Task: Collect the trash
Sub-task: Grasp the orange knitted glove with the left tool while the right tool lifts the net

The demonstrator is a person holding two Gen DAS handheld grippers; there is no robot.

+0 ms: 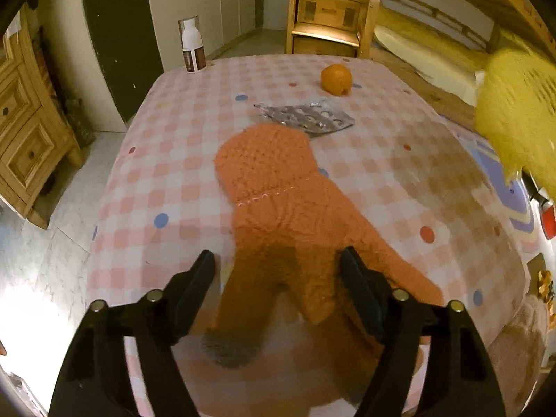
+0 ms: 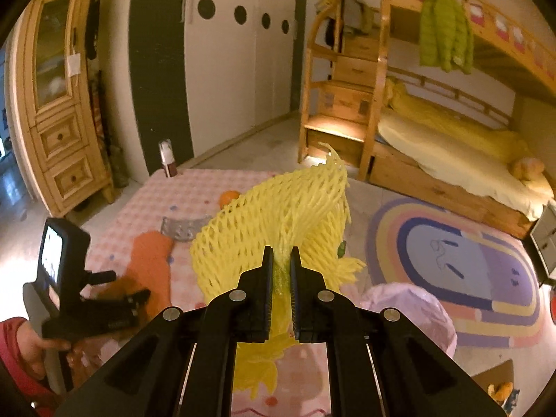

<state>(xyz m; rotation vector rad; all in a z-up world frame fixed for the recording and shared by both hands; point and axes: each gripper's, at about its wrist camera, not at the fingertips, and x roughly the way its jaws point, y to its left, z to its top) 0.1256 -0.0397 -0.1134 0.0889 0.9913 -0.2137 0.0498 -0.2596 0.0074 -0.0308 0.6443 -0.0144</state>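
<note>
The right gripper (image 2: 280, 264) has its jaws pinched nearly shut on the yellow foam net (image 2: 278, 215), lifted clear above the table's (image 1: 146, 180) right edge, so one piece of trash is in hand. The left gripper (image 1: 278, 271) stands partly open astride the orange glove (image 1: 278, 208) near the front edge, pads not pressing it. The empty pill pack (image 1: 305, 118) lies uncollected toward the far edge, beside an orange (image 1: 335, 78); a white bottle (image 1: 193, 48) stands at the far-left corner.

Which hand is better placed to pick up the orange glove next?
Left. The left gripper is open with the orange glove between its jaws on the table. The right gripper is shut on the yellow foam net.
</note>
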